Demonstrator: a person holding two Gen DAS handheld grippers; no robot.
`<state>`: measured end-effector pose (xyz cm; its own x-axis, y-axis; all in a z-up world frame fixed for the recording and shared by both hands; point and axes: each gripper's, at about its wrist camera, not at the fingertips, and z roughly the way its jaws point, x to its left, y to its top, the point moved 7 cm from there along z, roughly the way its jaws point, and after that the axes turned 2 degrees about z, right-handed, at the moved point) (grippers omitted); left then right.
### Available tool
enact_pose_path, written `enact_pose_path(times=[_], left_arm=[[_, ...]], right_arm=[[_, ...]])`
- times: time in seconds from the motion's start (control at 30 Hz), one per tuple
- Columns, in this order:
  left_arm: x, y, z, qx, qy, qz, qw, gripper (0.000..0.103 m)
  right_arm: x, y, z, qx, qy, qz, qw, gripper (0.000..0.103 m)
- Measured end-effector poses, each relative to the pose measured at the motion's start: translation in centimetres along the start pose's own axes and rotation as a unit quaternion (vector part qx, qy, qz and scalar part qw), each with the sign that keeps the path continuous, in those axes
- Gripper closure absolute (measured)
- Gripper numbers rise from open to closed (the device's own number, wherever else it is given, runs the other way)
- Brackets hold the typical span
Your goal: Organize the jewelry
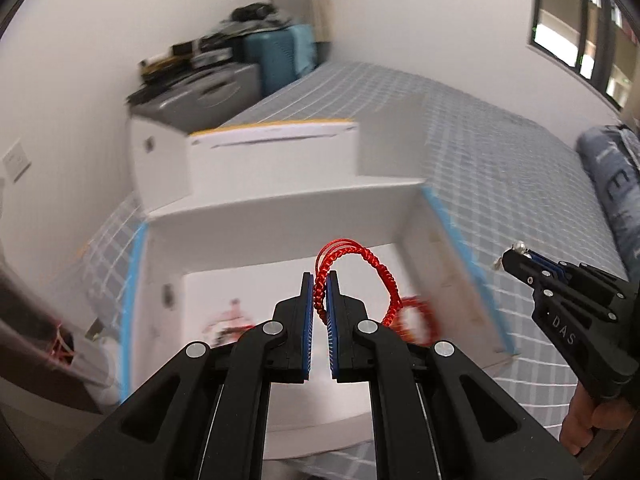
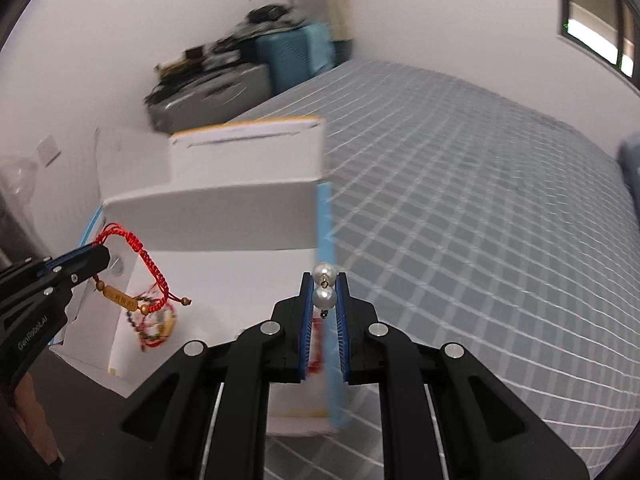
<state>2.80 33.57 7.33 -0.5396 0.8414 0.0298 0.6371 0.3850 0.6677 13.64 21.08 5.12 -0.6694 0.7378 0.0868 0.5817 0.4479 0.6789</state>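
Note:
My left gripper (image 1: 320, 284) is shut on a red braided cord bracelet (image 1: 352, 258) and holds it above the open white box (image 1: 280, 208). In the right wrist view the same bracelet (image 2: 136, 268) hangs from the left gripper (image 2: 102, 256), with a gold bar bead on it. My right gripper (image 2: 324, 280) is shut on a pearl earring (image 2: 323, 296) of two white pearls, over the box's right wall. In the left wrist view the right gripper (image 1: 510, 258) is at the right, beside the box. Other red jewelry (image 1: 416, 320) lies blurred inside the box.
The box sits on a bed with a grey checked sheet (image 2: 460, 200). Its lid (image 1: 276, 148) stands up at the back. A grey case (image 1: 208, 92) and a blue suitcase (image 1: 280, 56) stand by the far wall. A folded blue blanket (image 1: 608, 172) lies at the right.

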Motion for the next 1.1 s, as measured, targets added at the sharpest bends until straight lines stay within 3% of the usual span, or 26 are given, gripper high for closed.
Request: enact_pose_path(times=[0.23,0.43,0.73,0.8,0.93,0.97,1.03,1.1], left_arm=[[5.3,-2.8,3.7,0.047,0.022,-0.018,0.9985,0.097],[6.6,-4.7,6.3,0.076,0.026,-0.022,0.9965,0.097],[7.0,-5.2,7.5,0.095,0.032,-0.032,0.9945,0.094],[7.1,-5.4,7.3,0.095,0.033,-0.034,0.9943,0.086],[7.2,-5.2,5.4,0.069,0.029,-0.041,0.9963,0.053],[7.3,-5.2,4.8,0.062,0.030,-0.043,0.9967,0.047],[7.2,-5.2,3.2,0.044,0.027,-0.046,0.9976,0.039],[7.0,-5.4,1.4,0.024,0.024,-0.048,0.9983,0.031]], right_arm=[[5.0,-1.9,5.7,0.061,0.019,-0.021,0.998,0.093],[5.0,-3.6,9.5,0.113,-0.002,-0.019,0.993,0.093],[4.9,-4.1,10.2,0.137,-0.003,-0.012,0.990,0.089],[4.8,-4.1,10.0,0.136,0.003,-0.010,0.991,0.076],[5.2,-3.8,8.1,0.112,0.018,-0.008,0.993,0.053],[5.4,-3.6,7.1,0.096,0.017,-0.009,0.995,0.041],[5.4,-2.9,4.6,0.049,0.002,-0.009,0.999,0.027],[5.4,-2.6,2.6,0.019,0.003,-0.005,1.000,0.020]])
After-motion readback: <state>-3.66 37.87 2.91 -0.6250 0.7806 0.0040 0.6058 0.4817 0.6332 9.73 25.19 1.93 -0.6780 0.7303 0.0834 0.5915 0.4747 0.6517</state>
